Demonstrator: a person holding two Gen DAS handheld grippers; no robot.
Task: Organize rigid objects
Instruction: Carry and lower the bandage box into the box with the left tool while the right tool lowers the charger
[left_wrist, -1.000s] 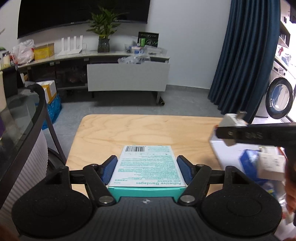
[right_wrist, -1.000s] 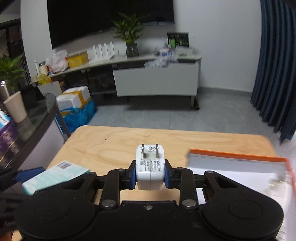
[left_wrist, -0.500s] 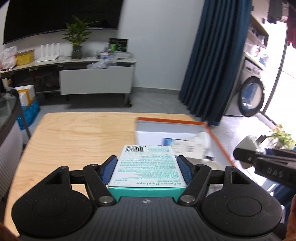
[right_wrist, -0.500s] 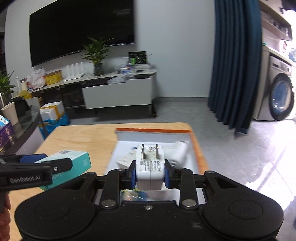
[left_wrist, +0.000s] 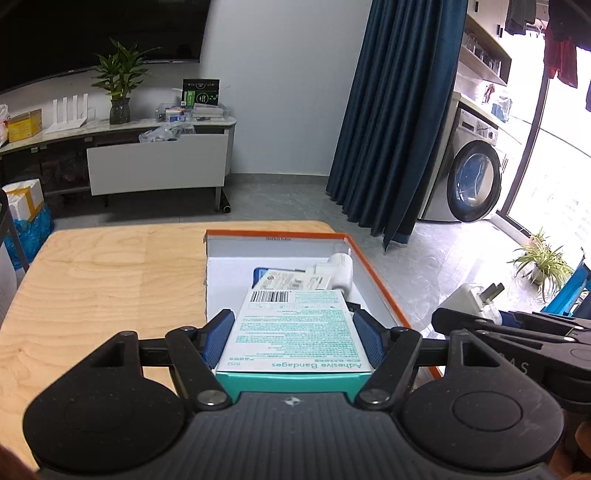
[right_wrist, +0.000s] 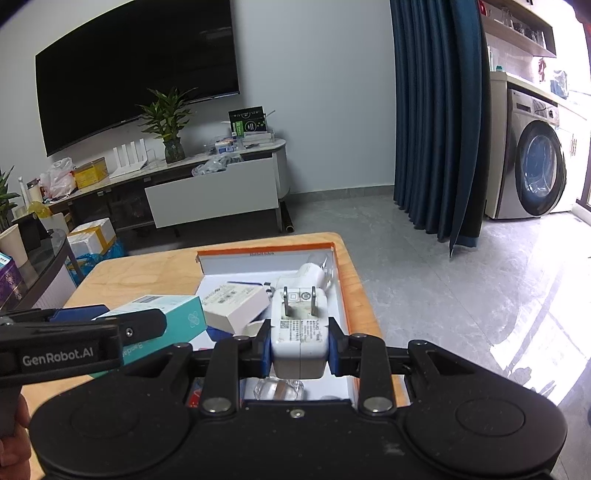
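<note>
Presently a teal box of adhesive bandages (left_wrist: 293, 332) is clamped flat between the blue pads of the left gripper (left_wrist: 291, 334), whose fingers are spread only as wide as the box and pressed against its two long sides. The box is held above the near-left part of an orange-rimmed tray (left_wrist: 373, 273), its barcode end pointed toward the tray's far wall. A white plug adapter (right_wrist: 299, 328) is pinched in the right gripper (right_wrist: 298, 345), prongs up, the fingers drawn in tight on its flanks; it is held over the tray's right half, close inside the right rim. Within the tray a white carton (right_wrist: 236, 304) is seen lying at the middle, a white cylindrical item (left_wrist: 338, 271) against the far right wall, and something clear near the front edge, which may be a small glass piece, though the gripper body hides most of it. The tray is set at the right end of a wooden table (left_wrist: 107, 280), its right rim nearly flush with the table's edge, beyond which the floor drops away. A broad stretch of bare wood is left to the tray's left. Seen from the right wrist, the left gripper is carried close beside the right one, the bandage box just short of touching the white carton.
</note>
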